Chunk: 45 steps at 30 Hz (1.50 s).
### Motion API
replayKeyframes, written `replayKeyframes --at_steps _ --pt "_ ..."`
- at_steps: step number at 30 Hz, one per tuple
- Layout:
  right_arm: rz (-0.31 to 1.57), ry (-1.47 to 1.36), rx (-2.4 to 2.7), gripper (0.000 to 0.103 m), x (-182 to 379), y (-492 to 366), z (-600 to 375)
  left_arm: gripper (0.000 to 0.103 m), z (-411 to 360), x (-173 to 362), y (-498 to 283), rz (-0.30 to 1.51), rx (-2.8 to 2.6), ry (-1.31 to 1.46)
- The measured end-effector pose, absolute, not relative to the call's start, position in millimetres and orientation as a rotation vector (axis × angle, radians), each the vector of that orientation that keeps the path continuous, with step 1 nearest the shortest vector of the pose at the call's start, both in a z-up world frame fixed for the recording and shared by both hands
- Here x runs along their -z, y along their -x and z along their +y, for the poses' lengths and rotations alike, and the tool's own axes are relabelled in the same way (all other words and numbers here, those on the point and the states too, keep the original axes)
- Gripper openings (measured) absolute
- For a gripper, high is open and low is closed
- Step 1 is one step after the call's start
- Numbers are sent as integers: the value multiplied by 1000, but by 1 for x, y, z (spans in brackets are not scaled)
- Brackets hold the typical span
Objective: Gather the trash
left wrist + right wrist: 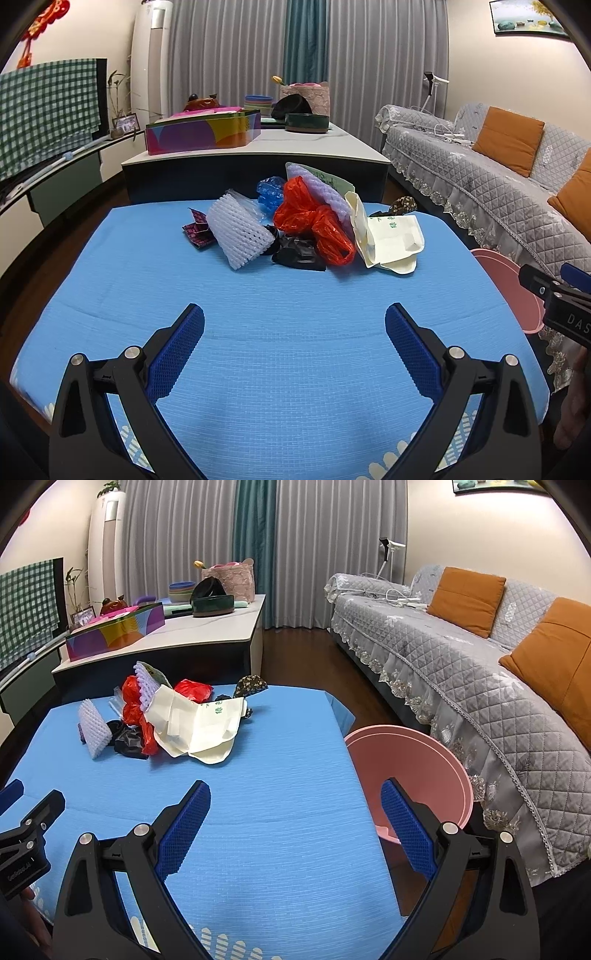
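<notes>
A heap of trash lies at the far end of the blue-covered table: a white foam net, a red plastic bag, a black bag, a cream paper box, a blue wrapper and a purple wrapper. The heap also shows in the right wrist view, with the cream box and the red bag. A pink bin stands at the table's right edge. My left gripper is open and empty, short of the heap. My right gripper is open and empty over the table's right edge.
A white coffee table with a colourful box and bowls stands behind. A grey quilted sofa with orange cushions runs along the right. A checked cloth covers a screen at the left.
</notes>
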State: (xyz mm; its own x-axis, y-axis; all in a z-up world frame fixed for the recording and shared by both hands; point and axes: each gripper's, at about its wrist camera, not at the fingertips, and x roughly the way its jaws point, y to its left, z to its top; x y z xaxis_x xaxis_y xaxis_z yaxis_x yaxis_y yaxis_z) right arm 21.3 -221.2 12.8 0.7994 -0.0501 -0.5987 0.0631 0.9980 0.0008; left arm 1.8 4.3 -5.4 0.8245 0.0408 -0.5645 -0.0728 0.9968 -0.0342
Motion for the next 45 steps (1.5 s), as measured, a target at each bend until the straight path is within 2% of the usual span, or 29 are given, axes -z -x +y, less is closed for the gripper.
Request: replayKeyframes --at_steps 45 --pt "596 -4 36 90 -23 -16 -217 95 -6 1 3 580 -8 32"
